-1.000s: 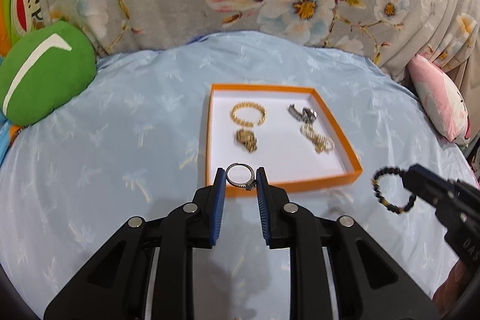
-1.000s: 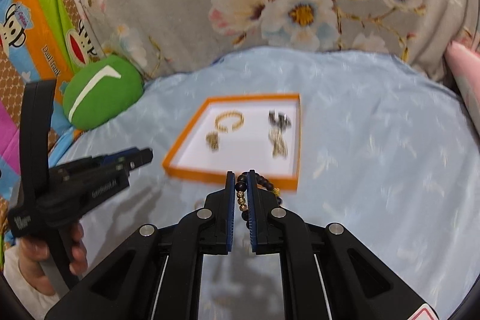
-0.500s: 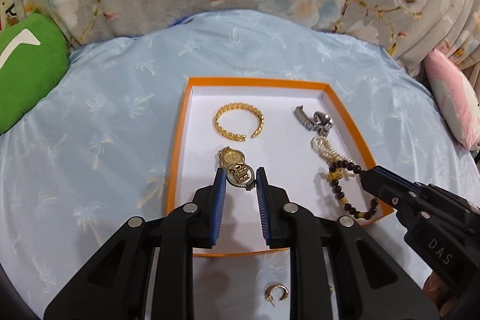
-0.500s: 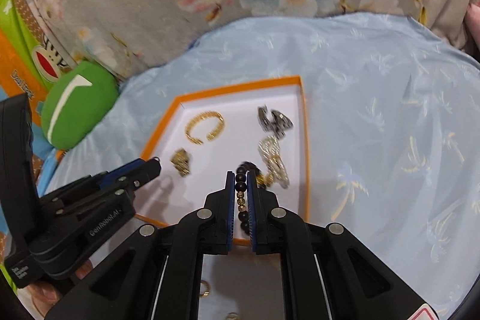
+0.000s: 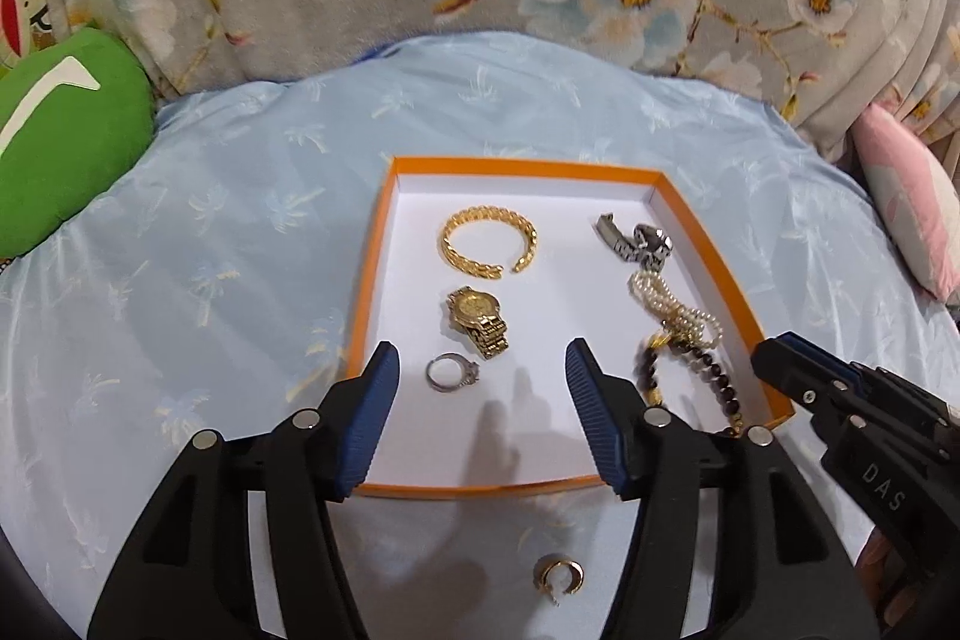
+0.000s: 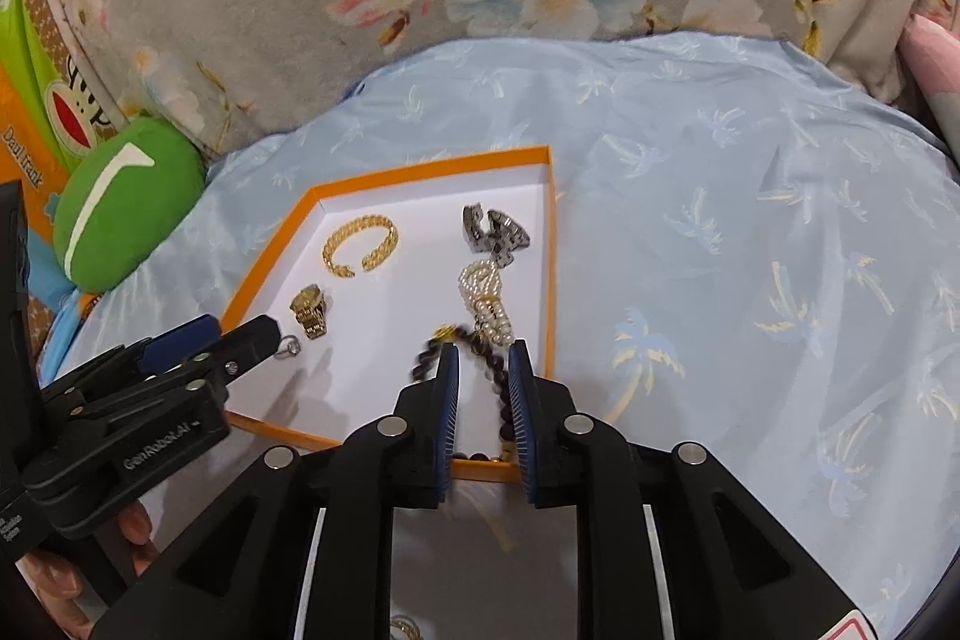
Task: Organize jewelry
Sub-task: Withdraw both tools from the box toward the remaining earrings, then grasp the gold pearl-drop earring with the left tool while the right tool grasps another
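An orange-rimmed white tray (image 5: 384, 196) (image 6: 549, 244) lies on the blue bedspread. It holds a gold bangle (image 5: 489, 242), a gold watch (image 5: 479, 320), a silver ring (image 5: 450, 372), a silver piece (image 5: 636, 239), a pearl strand (image 5: 672, 307) and a dark bead bracelet (image 5: 690, 376) (image 6: 480, 346). My left gripper (image 5: 480, 382) is open over the tray, the ring lying below it. My right gripper (image 6: 485, 364) is open over the tray's near right corner, with the bead bracelet lying between its fingers (image 6: 447, 400).
A gold hoop earring (image 5: 558, 574) lies on the bedspread in front of the tray. A green cushion (image 5: 60, 130) is at the left, a pink pillow (image 5: 912, 214) at the right, floral fabric behind.
Both grippers moved forward over the tray and opened. The left one let go of the silver ring; the right one let go of the bead bracelet, which now lies in the tray.
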A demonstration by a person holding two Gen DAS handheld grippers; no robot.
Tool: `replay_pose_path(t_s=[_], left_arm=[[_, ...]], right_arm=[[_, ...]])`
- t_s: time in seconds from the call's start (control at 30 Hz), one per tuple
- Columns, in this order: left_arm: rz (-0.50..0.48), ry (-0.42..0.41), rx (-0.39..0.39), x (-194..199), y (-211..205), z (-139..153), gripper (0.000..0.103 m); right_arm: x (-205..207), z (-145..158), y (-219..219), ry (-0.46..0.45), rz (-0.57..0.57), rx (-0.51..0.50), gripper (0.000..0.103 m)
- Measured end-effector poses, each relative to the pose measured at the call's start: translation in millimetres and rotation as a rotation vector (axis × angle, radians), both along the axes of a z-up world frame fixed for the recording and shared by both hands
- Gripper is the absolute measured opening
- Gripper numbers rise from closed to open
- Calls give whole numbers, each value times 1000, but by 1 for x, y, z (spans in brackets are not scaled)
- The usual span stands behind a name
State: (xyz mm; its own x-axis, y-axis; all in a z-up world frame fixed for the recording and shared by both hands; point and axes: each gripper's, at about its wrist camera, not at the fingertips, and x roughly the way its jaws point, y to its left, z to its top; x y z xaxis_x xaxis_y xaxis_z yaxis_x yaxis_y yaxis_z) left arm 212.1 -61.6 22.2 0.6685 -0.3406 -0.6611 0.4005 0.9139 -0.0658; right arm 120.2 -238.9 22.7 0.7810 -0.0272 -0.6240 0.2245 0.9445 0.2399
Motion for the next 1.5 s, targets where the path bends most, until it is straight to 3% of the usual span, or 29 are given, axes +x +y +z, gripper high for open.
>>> replay_pose_path(t_s=[0.23,0.57,0.93,1.23,1.33,1.5], left_arm=[[44,-30,-54,-28,42,24,58],[106,31,-64,-87,104,8,59],[65,123,-58,-150,119,-30,59],[28,127,-16,-160,102,-41,57],[27,118,-2,-160,99,-42,55],[6,114,11,-158,91,-42,27]], right_arm=[[-46,14,3,-43,-6,24,17],[-106,-20,60,65,74,-58,18],[-116,-38,74,108,92,-5,18],[-114,-40,72,123,84,18,18],[-113,-41,69,123,85,31,18],[-109,-39,68,109,84,30,25]])
